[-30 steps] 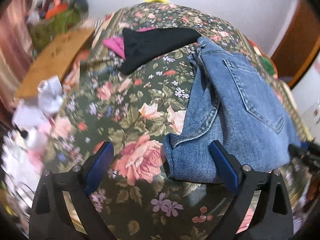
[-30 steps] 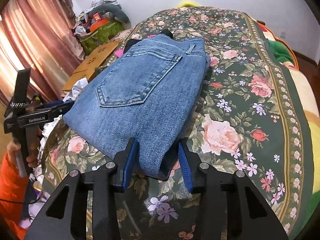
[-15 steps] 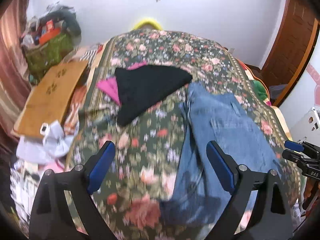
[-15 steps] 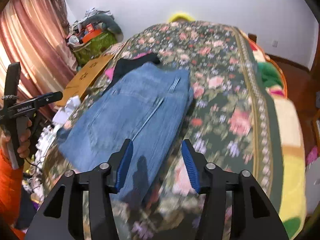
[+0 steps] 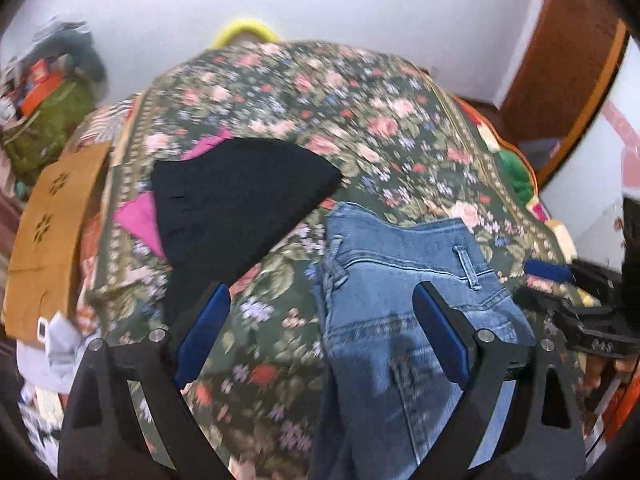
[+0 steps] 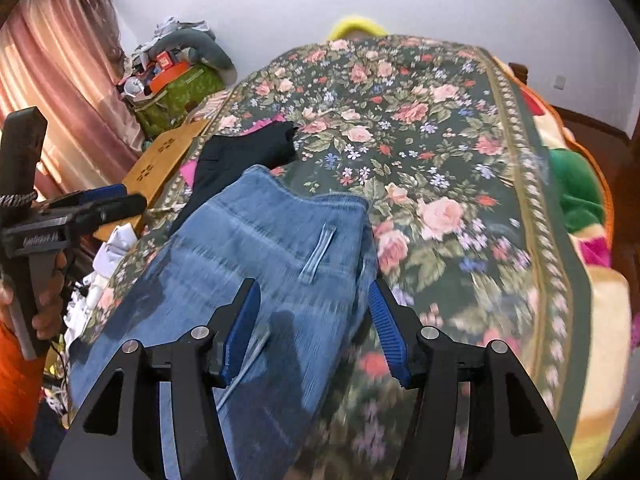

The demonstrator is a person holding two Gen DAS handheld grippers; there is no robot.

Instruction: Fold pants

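Folded blue jeans (image 6: 280, 248) lie on the floral bedspread (image 6: 440, 152), waistband and belt loop facing away from me. My right gripper (image 6: 313, 286) hovers over their near part, open, with no cloth pinched between its blue pads. My left gripper (image 5: 320, 292) is spread wide above the jeans' (image 5: 400, 280) left edge and holds nothing. The right wrist view shows the left gripper (image 6: 112, 200) from the side at the far left, held by a hand. In the left wrist view, the right gripper (image 5: 548, 272) pokes in at the right edge.
A black garment (image 5: 240, 200) lies over a pink one (image 5: 140, 220) just beyond the jeans. A wooden board (image 5: 52, 232) and white clutter sit left of the bed, a green bag (image 6: 176, 96) and a curtain behind. Green and orange bedding (image 6: 580, 192) lies along the right side.
Both grippers have drawn back from the jeans, so more of the bed shows. The right gripper's jaws have widened and come off the jeans' near folded edge. The jeans stay flat.
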